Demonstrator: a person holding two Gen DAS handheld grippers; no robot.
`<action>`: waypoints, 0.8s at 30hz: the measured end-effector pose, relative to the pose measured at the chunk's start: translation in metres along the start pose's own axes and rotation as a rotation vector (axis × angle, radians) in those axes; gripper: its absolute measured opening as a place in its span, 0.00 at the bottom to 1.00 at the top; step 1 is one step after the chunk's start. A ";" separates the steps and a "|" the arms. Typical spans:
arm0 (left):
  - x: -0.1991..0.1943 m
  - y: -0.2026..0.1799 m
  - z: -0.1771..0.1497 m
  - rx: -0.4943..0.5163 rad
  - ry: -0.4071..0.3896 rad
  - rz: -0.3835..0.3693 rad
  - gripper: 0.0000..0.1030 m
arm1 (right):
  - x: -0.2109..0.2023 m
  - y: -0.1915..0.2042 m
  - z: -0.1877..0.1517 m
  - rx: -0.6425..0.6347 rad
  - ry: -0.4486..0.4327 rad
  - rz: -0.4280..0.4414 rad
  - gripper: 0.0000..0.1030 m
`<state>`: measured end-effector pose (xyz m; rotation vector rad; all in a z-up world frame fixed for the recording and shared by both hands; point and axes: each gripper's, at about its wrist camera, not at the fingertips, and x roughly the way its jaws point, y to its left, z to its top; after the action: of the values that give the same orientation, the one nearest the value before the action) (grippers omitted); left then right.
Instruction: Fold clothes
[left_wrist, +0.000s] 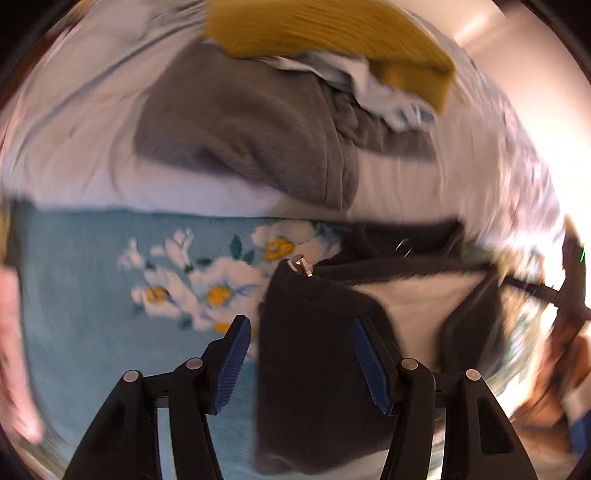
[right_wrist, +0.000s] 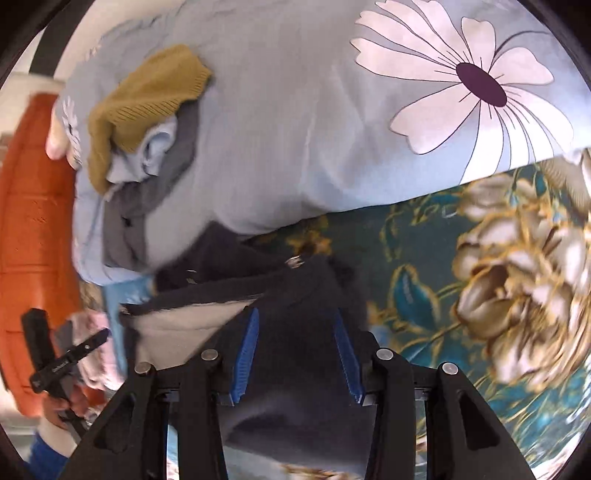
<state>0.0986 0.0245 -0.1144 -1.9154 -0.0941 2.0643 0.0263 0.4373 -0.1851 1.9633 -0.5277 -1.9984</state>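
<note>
Left claw: we hold it wide open, the dark jacket lying between its pads, ungripped.
Right claw: open too, over the same jacket.
Next: we should pinch both edges evenly.
Beyond: unfolded pile on the bed.

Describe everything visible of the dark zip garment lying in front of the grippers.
The dark garment looks black or deep navy, soft and fleecy, with a pale lining showing where it lies open. A silver zipper pull sits at its upper corner. It lies rumpled on the floral blanket, near the bedsheet's edge. Both the left gripper and right gripper straddle its fabric, jaws apart, not clamped.
</note>
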 end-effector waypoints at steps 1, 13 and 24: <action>0.005 -0.002 0.001 0.039 0.013 0.012 0.60 | 0.003 -0.003 0.002 -0.002 0.008 -0.005 0.42; 0.036 -0.008 -0.001 0.163 0.029 0.041 0.29 | 0.024 -0.004 0.003 -0.104 0.060 0.020 0.42; 0.021 0.035 -0.012 -0.149 -0.056 -0.093 0.09 | 0.003 -0.007 -0.008 0.012 -0.050 0.110 0.10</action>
<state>0.1032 -0.0050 -0.1451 -1.8978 -0.3530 2.1019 0.0345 0.4413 -0.1911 1.8533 -0.6466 -1.9849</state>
